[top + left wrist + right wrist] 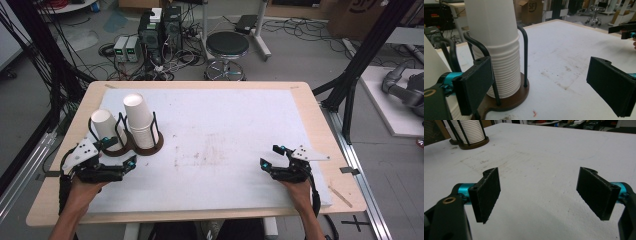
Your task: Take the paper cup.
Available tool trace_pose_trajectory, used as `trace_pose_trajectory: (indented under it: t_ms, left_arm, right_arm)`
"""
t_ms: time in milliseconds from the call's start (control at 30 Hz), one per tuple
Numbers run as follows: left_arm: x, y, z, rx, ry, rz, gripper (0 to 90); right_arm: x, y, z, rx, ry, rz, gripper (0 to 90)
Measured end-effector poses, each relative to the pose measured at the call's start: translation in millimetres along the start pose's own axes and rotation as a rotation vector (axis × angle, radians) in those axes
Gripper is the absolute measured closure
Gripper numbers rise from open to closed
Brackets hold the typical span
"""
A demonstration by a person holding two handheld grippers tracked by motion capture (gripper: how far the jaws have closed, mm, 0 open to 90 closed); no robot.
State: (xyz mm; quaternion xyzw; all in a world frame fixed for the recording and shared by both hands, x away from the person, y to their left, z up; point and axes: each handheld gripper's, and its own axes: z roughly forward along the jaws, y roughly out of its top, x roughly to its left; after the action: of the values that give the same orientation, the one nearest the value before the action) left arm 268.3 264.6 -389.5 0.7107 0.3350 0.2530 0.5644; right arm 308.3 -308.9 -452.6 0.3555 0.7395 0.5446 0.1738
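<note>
Left gripper: near-left of the table, jaws spread wide, nothing between them, just beside the cup holder. Right gripper: near-right, jaws apart over bare white mat, empty. Cup holder: brown base with black wire uprights (two bays), far-left on the mat. Paper cup stack: right bay, upright, ribbed rims showing. Second cup stack: left bay, tilted. Wooden table: beneath the mat.
</note>
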Motion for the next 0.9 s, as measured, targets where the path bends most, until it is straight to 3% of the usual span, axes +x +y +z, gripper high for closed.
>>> trace_pose_trajectory:
  t_ms: [233, 500, 900]
  left_arm:
    - [8.0, 33.9, -3.8, 0.01, -0.019, 0.045, 7.0]
    - [16.2, 62.7, -3.1, 0.028, -0.064, 0.063, 7.1]
    - [38.5, 108.5, 6.6, 0.096, -0.135, 0.131, 7.0]
  right_arm:
    - [-0.5, 0.1, 0.2, 0.0, 0.001, -0.004, 19.8]
    - [-0.6, 0.1, 0.3, 0.002, 0.004, -0.003, 19.8]
    - [0.0, 0.1, 0.3, 0.001, 0.003, -0.001, 19.8]
